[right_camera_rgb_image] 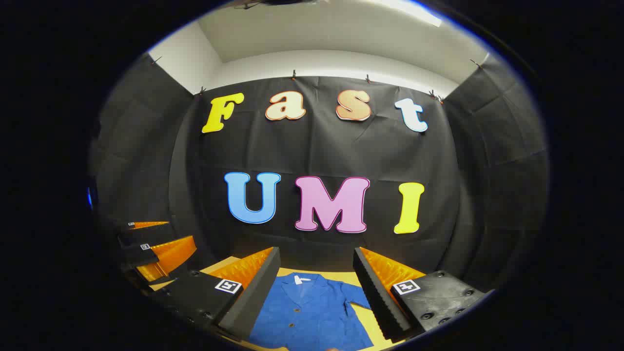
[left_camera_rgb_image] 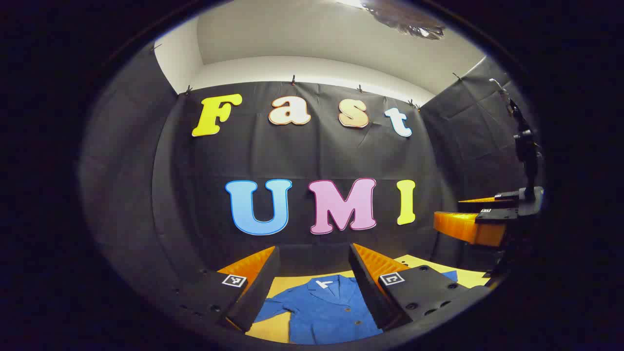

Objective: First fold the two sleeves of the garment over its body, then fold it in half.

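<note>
Blue shirt (left_camera_rgb_image: 324,312) flat on yellow surface (left_camera_rgb_image: 273,326), 6 o'clock, sleeves unfolded. Left gripper (left_camera_rgb_image: 314,280), right gripper (right_camera_rgb_image: 317,282) above it, fingers wide, empty. Risk: shallow pinch drops sleeve or bunches body.

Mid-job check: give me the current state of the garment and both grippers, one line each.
Blue shirt: lying flat on the yellow table, front up, buttoned, sleeves spread out, not yet folded.
Left gripper: open, above the shirt, holding nothing.
Right gripper: open, above the shirt, holding nothing.
</note>
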A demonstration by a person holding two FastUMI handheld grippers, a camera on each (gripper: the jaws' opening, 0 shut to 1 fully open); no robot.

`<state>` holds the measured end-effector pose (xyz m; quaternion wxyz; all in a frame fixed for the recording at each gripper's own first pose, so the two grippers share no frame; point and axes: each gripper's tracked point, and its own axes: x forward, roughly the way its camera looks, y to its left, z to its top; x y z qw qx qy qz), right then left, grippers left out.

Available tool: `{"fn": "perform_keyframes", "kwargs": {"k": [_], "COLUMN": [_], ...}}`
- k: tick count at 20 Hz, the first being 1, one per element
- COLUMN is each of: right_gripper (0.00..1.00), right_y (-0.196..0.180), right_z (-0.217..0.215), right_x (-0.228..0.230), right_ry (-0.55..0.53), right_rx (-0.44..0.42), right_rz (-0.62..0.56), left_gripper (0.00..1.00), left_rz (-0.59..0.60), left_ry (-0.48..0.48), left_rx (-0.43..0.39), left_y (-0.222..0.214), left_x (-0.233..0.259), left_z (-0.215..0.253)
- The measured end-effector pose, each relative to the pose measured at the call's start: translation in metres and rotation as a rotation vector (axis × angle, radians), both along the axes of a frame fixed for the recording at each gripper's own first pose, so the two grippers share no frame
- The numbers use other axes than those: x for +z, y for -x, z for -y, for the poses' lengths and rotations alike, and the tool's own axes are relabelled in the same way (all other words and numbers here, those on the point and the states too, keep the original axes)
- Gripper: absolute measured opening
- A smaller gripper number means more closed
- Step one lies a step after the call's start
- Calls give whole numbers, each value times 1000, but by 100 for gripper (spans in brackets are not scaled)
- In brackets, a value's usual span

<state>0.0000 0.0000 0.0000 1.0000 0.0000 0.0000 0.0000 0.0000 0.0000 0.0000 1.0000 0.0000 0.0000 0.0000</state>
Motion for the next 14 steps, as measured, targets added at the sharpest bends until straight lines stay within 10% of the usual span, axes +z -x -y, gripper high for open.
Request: {"fn": "perform_keyframes", "kwargs": {"k": [14], "right_gripper": [96], "right_y": [-20], "right_z": [-20], "right_x": [-18], "right_ry": [61], "right_rx": [34], "right_rz": [-26], "left_gripper": [81], "left_rz": [-39], "left_ry": [130], "left_rx": [66], "left_y": [-14], "left_x": [-22], "left_z": [-14]}}
